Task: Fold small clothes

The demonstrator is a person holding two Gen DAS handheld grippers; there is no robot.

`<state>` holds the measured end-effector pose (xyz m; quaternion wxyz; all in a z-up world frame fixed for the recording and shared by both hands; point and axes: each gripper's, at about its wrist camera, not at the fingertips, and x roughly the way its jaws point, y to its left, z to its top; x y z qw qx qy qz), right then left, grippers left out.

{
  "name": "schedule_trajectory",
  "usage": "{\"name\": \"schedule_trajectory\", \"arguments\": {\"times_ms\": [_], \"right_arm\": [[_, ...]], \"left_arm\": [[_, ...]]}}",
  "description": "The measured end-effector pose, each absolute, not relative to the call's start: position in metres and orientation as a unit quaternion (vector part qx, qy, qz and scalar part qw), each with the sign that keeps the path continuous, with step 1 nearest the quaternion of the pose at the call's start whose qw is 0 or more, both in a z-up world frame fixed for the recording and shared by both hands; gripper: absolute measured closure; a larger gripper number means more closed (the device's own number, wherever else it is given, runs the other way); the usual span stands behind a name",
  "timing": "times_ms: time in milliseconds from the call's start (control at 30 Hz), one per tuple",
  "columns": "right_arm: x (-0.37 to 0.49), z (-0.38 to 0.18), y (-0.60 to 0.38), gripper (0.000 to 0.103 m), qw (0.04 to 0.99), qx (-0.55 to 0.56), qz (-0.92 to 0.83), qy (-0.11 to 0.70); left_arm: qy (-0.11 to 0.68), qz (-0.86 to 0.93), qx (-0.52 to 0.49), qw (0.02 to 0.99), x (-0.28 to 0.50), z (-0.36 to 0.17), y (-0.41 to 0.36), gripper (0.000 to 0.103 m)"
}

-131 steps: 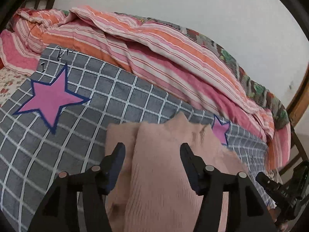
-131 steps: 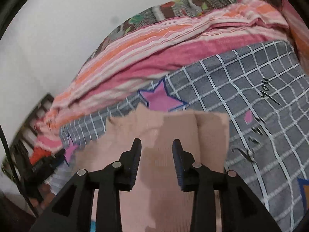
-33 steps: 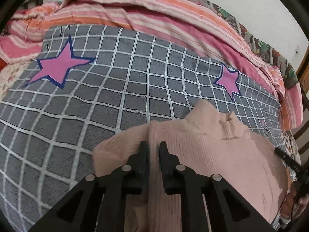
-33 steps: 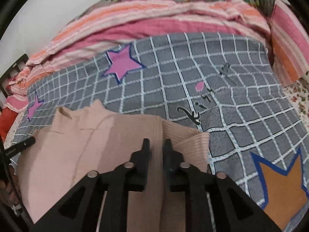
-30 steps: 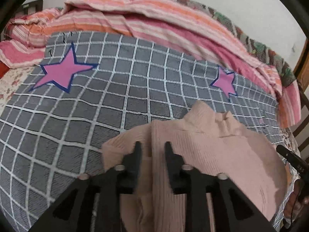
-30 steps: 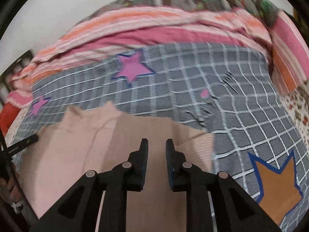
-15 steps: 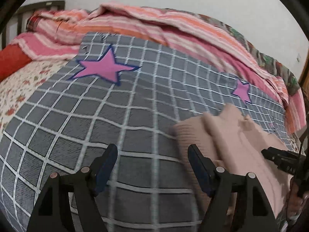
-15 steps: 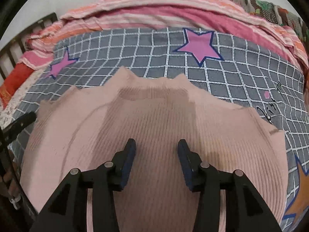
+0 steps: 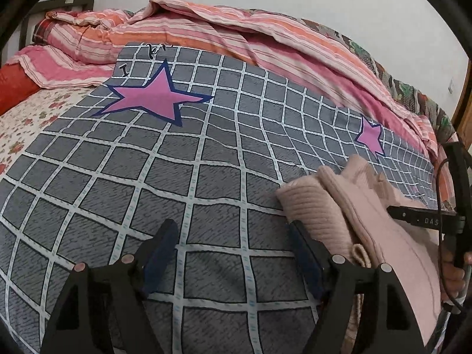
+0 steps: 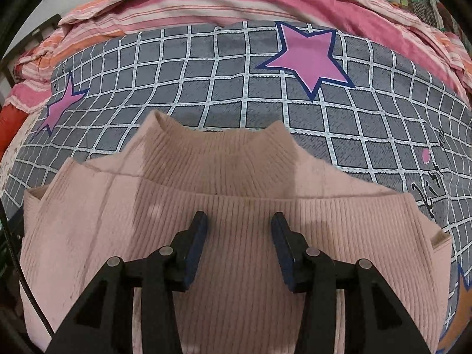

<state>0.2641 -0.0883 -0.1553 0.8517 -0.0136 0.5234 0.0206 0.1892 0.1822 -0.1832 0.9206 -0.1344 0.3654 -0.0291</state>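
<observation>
A pale pink ribbed sweater (image 10: pixel 236 200) lies folded on a grey checked blanket (image 10: pixel 224 94), its collar pointing away from me. My right gripper (image 10: pixel 239 221) is open and empty, hovering over the sweater's middle. In the left wrist view the sweater (image 9: pixel 348 215) lies at the right, its folded edge beside my right fingertip. My left gripper (image 9: pixel 233 233) is open and empty over bare blanket (image 9: pixel 177 171), left of the sweater. The right gripper's body (image 9: pixel 421 219) shows above the sweater there.
A pink and orange striped quilt (image 9: pixel 236 29) is bunched along the far side of the bed. Pink stars (image 9: pixel 153 97) are printed on the blanket. A floral sheet (image 9: pixel 23 118) and a dark headboard (image 9: pixel 67 1) are at the left. A white wall stands behind.
Both grippers let go of the sweater and opened. The left gripper moved left off the sweater onto bare blanket. The right gripper swung to the sweater's middle.
</observation>
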Motion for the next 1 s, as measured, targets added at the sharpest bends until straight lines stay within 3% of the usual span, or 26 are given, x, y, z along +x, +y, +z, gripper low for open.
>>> {"name": "schedule_trajectory", "arguments": {"times_ms": [233, 1000], "right_arm": [[0.234, -0.140, -0.088, 0.068, 0.846, -0.017, 0.034, 0.532], [0.080, -0.134, -0.072, 0.068, 0.867, -0.078, 0.051, 0.490]], "left_arm": [[0.368, -0.049, -0.162, 0.914, 0.181, -0.178, 0.187, 0.027], [0.374, -0.135, -0.226, 0.889, 0.056, -0.168, 0.158, 0.027]]}}
